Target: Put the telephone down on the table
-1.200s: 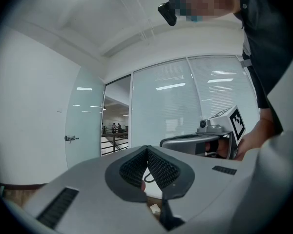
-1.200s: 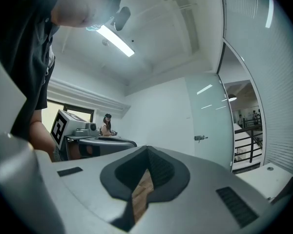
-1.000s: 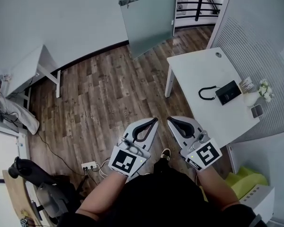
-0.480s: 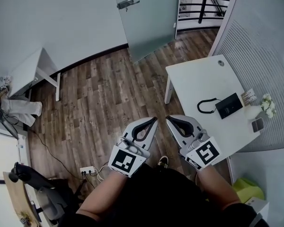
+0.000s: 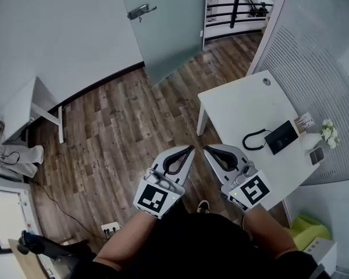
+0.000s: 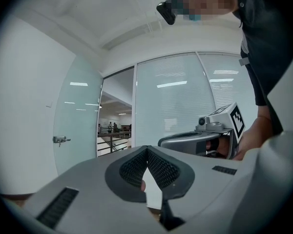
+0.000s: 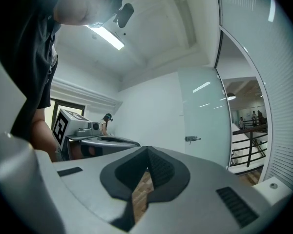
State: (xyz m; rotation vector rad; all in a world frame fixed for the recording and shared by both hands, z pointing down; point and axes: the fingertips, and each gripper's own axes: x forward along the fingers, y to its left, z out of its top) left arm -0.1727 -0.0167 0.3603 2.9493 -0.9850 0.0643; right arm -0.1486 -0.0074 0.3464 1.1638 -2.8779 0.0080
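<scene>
Both grippers are held near the body, side by side above the wood floor [image 5: 122, 127]. The left gripper [image 5: 189, 149] has its jaws together with nothing between them, and the right gripper [image 5: 208, 149] is the same. Compared with a second ago, the table [image 5: 238, 106] has come closer. Its near edge is now just beside the right gripper, so the person has walked toward it. The telephone [image 5: 281, 137] lies at the table's far right side, apart from both grippers. I judge this is only the approach; no grasp is begun yet.
</scene>
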